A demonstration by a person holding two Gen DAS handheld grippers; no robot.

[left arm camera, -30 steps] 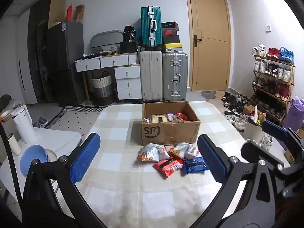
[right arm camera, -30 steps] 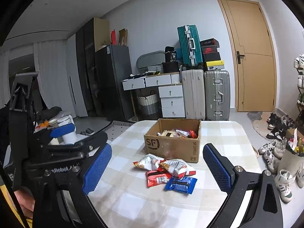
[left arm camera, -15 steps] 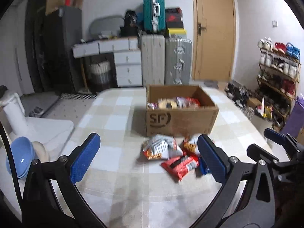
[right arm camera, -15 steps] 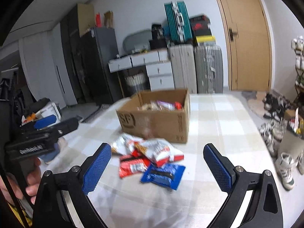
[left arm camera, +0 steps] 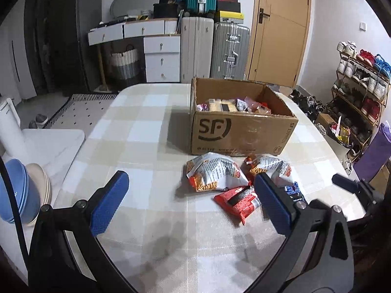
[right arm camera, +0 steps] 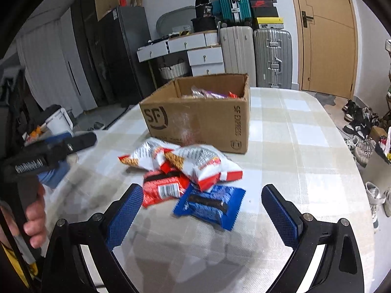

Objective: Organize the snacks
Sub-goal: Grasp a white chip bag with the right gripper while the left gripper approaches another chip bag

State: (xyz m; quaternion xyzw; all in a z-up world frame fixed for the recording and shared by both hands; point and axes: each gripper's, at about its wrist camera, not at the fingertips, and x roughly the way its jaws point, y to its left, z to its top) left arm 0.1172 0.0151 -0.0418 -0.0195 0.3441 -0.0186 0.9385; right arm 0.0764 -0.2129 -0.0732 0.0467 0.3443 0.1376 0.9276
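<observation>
An open cardboard box (left arm camera: 240,131) (right arm camera: 200,122) marked SF stands on the checked table, with several snack packs inside. In front of it lie two white-and-orange chip bags (left arm camera: 212,172) (right arm camera: 202,164), a red pack (left arm camera: 238,201) (right arm camera: 163,186) and a blue pack (right arm camera: 210,205) (left arm camera: 294,191). My left gripper (left arm camera: 193,201) is open above the table, just short of the red pack. My right gripper (right arm camera: 202,212) is open too, its fingers either side of the blue pack and a little nearer than it. Nothing is held.
A white side table (left arm camera: 52,144) with stacked bowls (left arm camera: 20,190) stands left of the table. Behind are drawers (left arm camera: 162,57), suitcases (left arm camera: 229,51) and a door (left arm camera: 281,29). A shoe rack (left arm camera: 359,83) lines the right wall. A hand (right arm camera: 34,219) holds the left gripper's handle.
Both grippers have moved forward and down toward the loose packs, which now look larger and closer. Both stay open.
</observation>
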